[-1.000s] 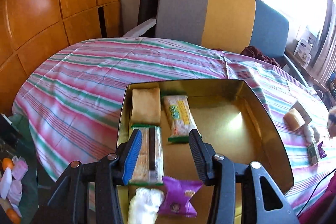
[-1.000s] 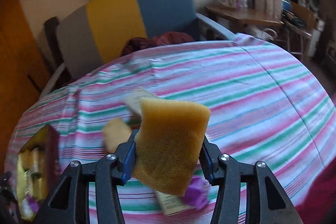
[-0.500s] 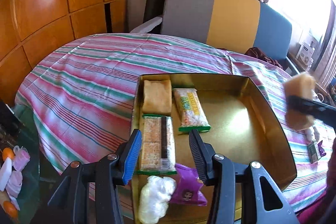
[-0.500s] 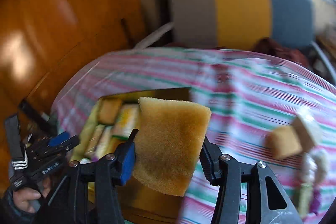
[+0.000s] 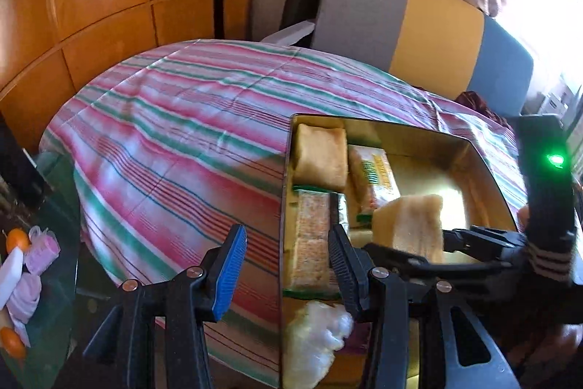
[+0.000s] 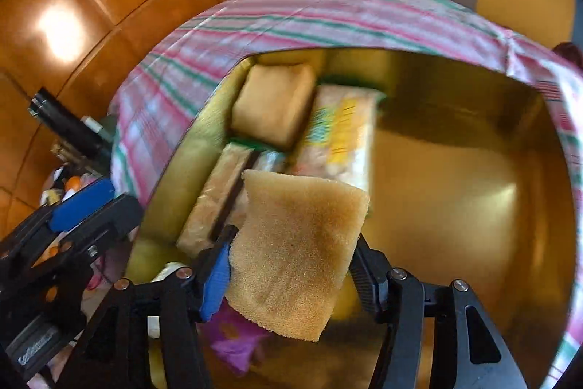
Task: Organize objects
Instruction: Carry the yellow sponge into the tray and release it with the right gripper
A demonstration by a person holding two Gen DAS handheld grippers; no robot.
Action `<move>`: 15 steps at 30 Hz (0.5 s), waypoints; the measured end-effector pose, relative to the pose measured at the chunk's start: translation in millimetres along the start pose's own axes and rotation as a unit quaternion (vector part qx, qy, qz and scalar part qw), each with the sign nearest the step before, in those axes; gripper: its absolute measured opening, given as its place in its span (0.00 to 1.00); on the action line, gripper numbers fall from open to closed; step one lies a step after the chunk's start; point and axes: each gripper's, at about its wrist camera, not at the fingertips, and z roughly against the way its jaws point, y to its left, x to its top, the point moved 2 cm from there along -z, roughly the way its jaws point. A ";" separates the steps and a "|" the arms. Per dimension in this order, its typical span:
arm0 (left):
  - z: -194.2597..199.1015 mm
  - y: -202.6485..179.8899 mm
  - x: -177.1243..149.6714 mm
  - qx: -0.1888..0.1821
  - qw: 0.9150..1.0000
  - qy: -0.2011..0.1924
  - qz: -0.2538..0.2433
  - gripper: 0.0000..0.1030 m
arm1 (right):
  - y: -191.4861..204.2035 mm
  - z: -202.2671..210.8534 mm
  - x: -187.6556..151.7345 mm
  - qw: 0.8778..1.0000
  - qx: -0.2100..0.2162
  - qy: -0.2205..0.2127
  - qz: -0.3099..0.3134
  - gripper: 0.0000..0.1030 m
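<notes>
Carrying: the right gripper (image 6: 291, 268) has its jaws clamped on a tan sponge-like cake slice (image 6: 297, 250) and holds it above the gold tin (image 6: 455, 170), over the near-left part of the tin.
Seen from the left: in the left wrist view the slice (image 5: 408, 225) hangs over the middle of the tin (image 5: 419, 137), gripped from the right side by the right gripper (image 5: 430, 243).
Left gripper: left gripper (image 5: 288, 265), jaws apart and holding nothing, straddling the tin's left wall near its near end.
Tin contents: a wrapped yellow cake (image 6: 273, 104) in the far-left corner, a green-and-yellow packet (image 6: 339, 133) just right of it, a long cracker pack (image 6: 215, 203) nearer, a purple wrapper (image 6: 233, 341) and a white crinkled wrapper (image 5: 313, 334) at the near end; the right half of the floor is bare.
Bench: round, under a striped cloth (image 5: 175, 133).
Step, as I judge it: placing the slice in the tin.
Risk one: releasing from this spot would likely drop the slice onto the cracker pack or purple wrapper, leaving it tilted rather than flat.
Risk two: the slice looks soft and is held by one edge, so it may sag or tear.
Risk three: the two grippers are close, and a leftward drift could knock them together.
Safer choice: the bare floor to the right.
</notes>
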 end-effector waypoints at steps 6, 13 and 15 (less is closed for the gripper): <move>3.7 13.7 5.8 0.010 1.000 -0.008 0.022 0.46 | -5.9 9.5 -4.0 0.999 0.031 -0.020 -0.016 0.87; 8.3 13.4 6.4 0.005 1.000 -0.013 0.024 0.46 | -21.4 40.0 -8.0 0.996 0.047 -0.053 -0.056 0.89; 8.1 9.7 5.2 -0.001 1.000 -0.012 0.019 0.46 | -26.6 51.9 -11.5 0.995 0.046 -0.064 -0.067 0.90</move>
